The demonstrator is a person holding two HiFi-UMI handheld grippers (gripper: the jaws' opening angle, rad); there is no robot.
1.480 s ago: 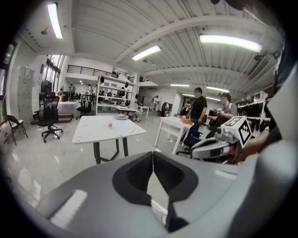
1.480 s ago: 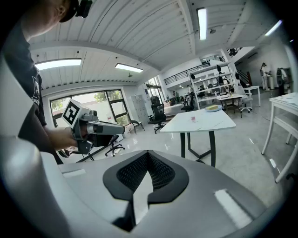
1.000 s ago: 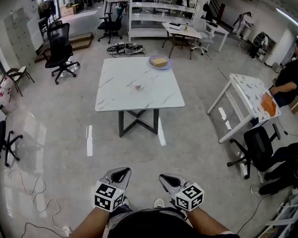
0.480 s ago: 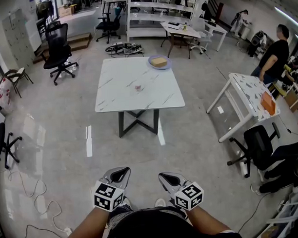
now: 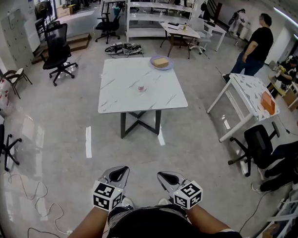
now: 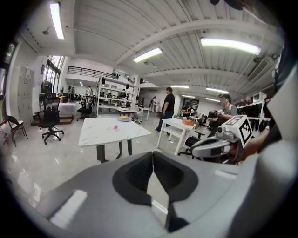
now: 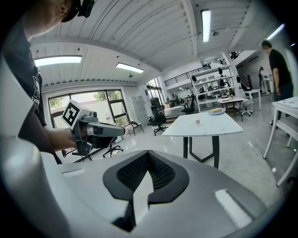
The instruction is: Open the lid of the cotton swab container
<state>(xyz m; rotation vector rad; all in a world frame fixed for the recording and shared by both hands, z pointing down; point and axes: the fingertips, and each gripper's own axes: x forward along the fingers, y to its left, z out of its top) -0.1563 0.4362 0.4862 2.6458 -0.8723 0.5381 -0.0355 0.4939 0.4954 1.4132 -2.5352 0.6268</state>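
Note:
The cotton swab container [image 5: 141, 88] is a small pinkish thing near the middle of a white marble table [image 5: 119, 95], far ahead of me across the floor. It also shows small in the left gripper view [image 6: 115, 126] and the right gripper view [image 7: 198, 122]. My left gripper [image 5: 123, 169] and right gripper [image 5: 161, 175] are held low in front of my body, side by side, both pointing toward the table. Both are shut with nothing between the jaws. In each gripper view the other gripper shows beside it [image 6: 219, 144], [image 7: 100, 130].
A plate with a yellow block [image 5: 160, 62] sits at the table's far right corner. A second white table [image 5: 246, 95] and a black office chair [image 5: 257, 146] stand at the right, with a person in black [image 5: 254, 46] behind. Another chair [image 5: 56, 48] is far left. Cables [image 5: 40, 207] lie on the floor.
A person in black at the right has stood up and walked left along the far side of the second table. The table has shifted slightly in my view. Both grippers stay shut.

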